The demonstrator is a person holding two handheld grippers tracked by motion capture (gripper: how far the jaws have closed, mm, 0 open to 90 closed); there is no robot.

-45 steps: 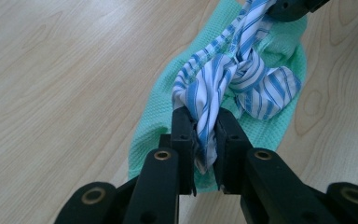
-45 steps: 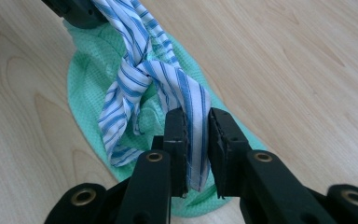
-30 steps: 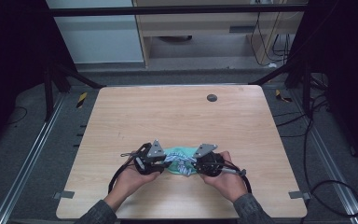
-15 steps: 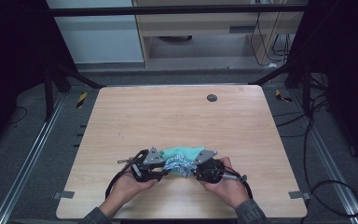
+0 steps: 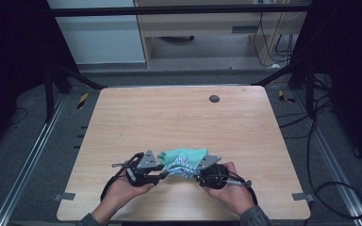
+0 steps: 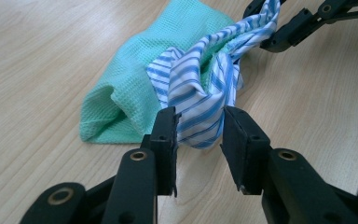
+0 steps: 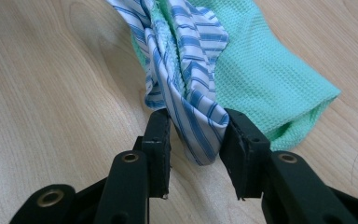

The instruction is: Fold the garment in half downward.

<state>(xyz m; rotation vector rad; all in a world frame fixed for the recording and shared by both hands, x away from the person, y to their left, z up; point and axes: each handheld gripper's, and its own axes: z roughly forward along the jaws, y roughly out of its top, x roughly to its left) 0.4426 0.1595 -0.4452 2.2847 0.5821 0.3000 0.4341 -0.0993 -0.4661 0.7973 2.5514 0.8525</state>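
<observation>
Both ends of blue-and-white striped cotton cloth [image 6: 200, 100] pinched, left gripper [image 6: 199, 126] and right gripper [image 7: 196, 133] clamped on it, right jaws just easing wider. Bunched over green waffle-weave towel [image 5: 185, 154] near front edge of light wooden table [image 5: 179, 117]. Best pulled apart evenly, low, without dragging towel.
</observation>
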